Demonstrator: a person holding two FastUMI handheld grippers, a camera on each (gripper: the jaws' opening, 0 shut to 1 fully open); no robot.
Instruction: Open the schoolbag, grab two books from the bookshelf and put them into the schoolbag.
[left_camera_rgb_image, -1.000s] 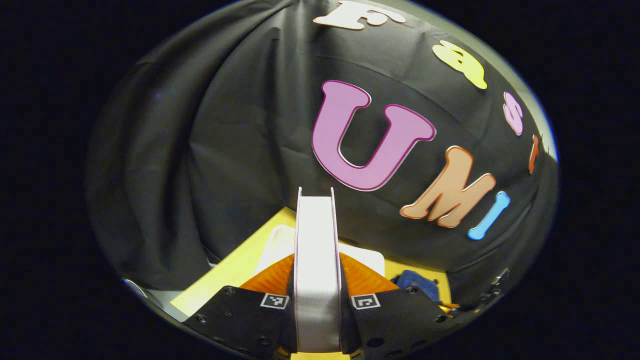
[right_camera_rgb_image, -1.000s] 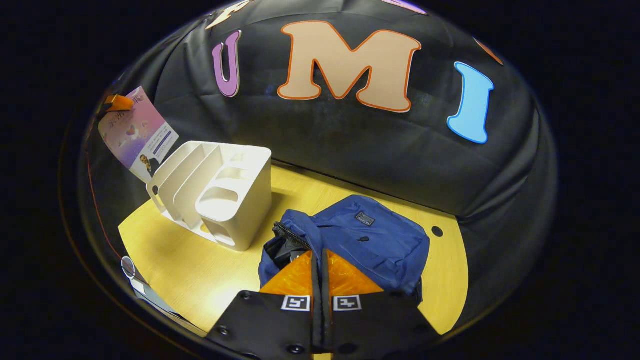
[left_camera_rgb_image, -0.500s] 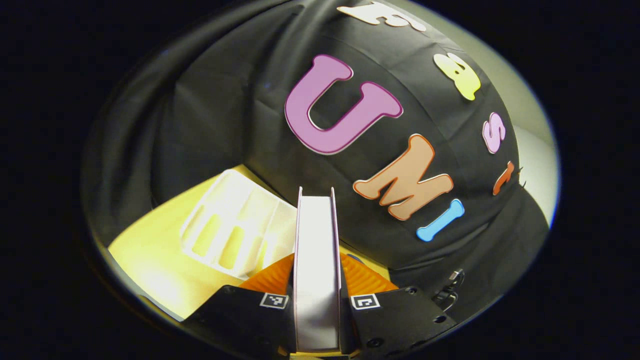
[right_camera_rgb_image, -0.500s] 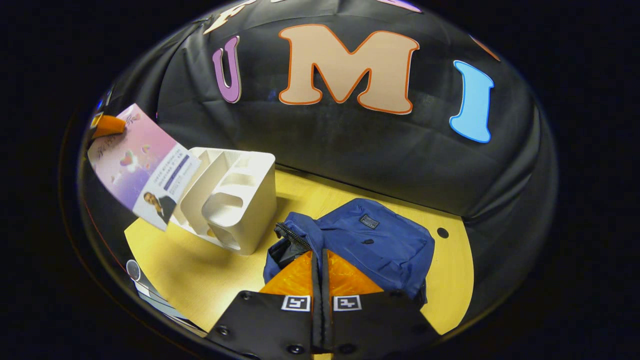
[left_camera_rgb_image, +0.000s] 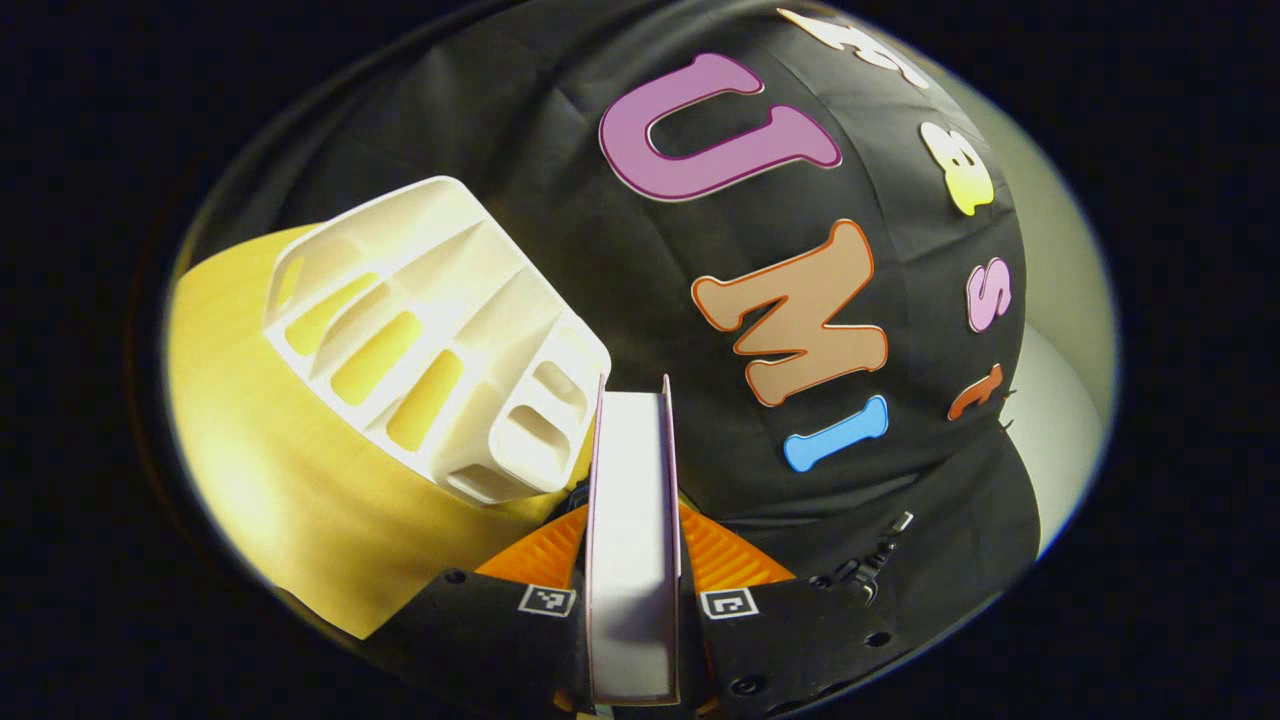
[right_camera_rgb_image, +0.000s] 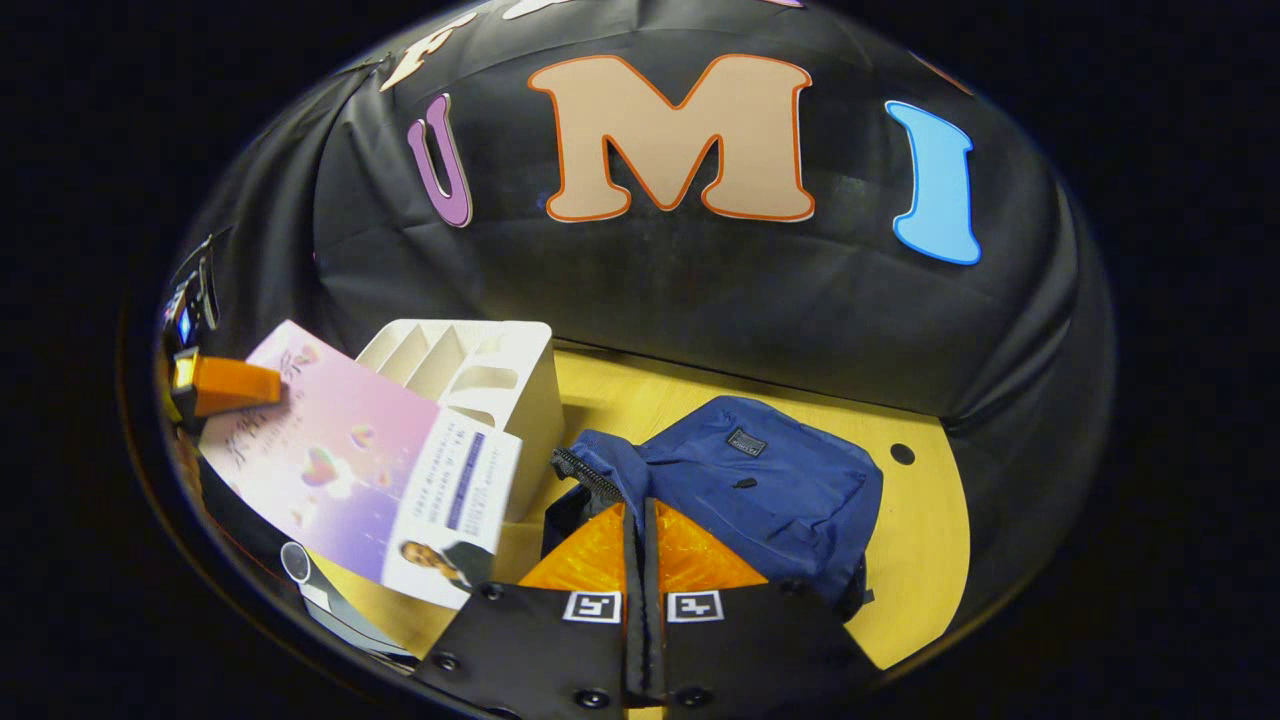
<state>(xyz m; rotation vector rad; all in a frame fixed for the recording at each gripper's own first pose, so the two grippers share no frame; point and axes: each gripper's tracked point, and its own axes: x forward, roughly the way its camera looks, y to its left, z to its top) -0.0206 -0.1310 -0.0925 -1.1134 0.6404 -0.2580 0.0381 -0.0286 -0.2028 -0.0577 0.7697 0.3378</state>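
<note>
In the left gripper view, the left gripper (left_camera_rgb_image: 634, 560) has its jaws pinching a book (left_camera_rgb_image: 632, 540), which is seen end-on: the white page block stands between the two orange fingers (left_camera_rgb_image: 722, 556) and runs straight ahead from them, hiding whatever lies directly beyond. Its covers show only as thin edges. Ahead and to the left of the jaws sits the white bookshelf (left_camera_rgb_image: 430, 335) on the yellow bench (left_camera_rgb_image: 250, 470), its slots open, and its near corner close beside the book's far end. The schoolbag is hard to make out here.

In the right gripper view, the right gripper (right_camera_rgb_image: 641, 560) has its jaws pressed together, with nothing visible between them. Just beyond the fingertips lies the blue schoolbag (right_camera_rgb_image: 760, 485), its zip open on the left side; the jaws cover its near edge. Left of the jaws, the book (right_camera_rgb_image: 370, 465) shows its pink cover, tilted, held by the other gripper's orange finger (right_camera_rgb_image: 230, 385) at the picture's edge. The book overlaps the bookshelf (right_camera_rgb_image: 490, 375) and hides its lower front.
</note>
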